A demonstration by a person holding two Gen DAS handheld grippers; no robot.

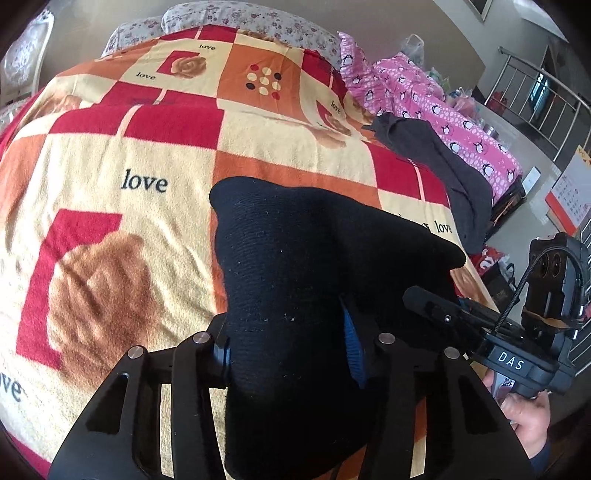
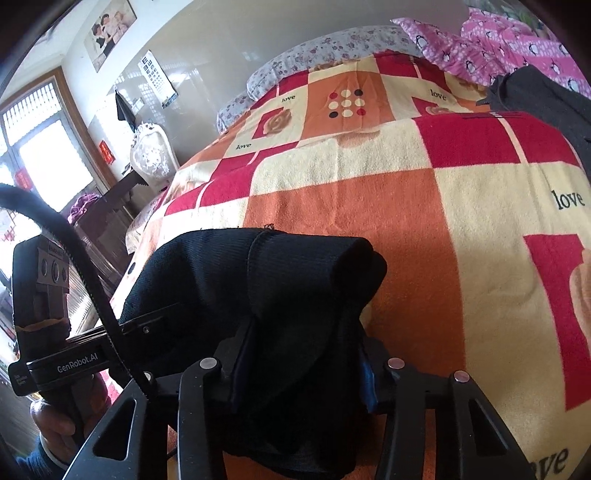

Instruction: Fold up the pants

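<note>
Black knitted pants [image 1: 295,258] lie bunched on the checked "love" blanket [image 1: 110,155] near the bed's front edge. My left gripper [image 1: 288,350] is shut on one part of the bundle; the cloth fills the gap between its blue pads [image 1: 352,347]. In the right wrist view the same pants [image 2: 258,280] rise as a thick fold, and my right gripper [image 2: 299,369] is shut on them. Each gripper shows in the other's view, the right gripper [image 1: 443,314] at the pants' right side, the left gripper [image 2: 147,325] at their left. A hand [image 1: 532,417] holds the right handle.
A dark grey garment [image 1: 454,166] hangs over the bed's right edge beside a pink penguin quilt [image 1: 424,96]. Floral pillows [image 1: 229,18] lie at the head. The blanket [image 2: 369,192] stretches bare beyond the pants. A lace-covered chair [image 2: 151,155] and dark furniture stand left of the bed.
</note>
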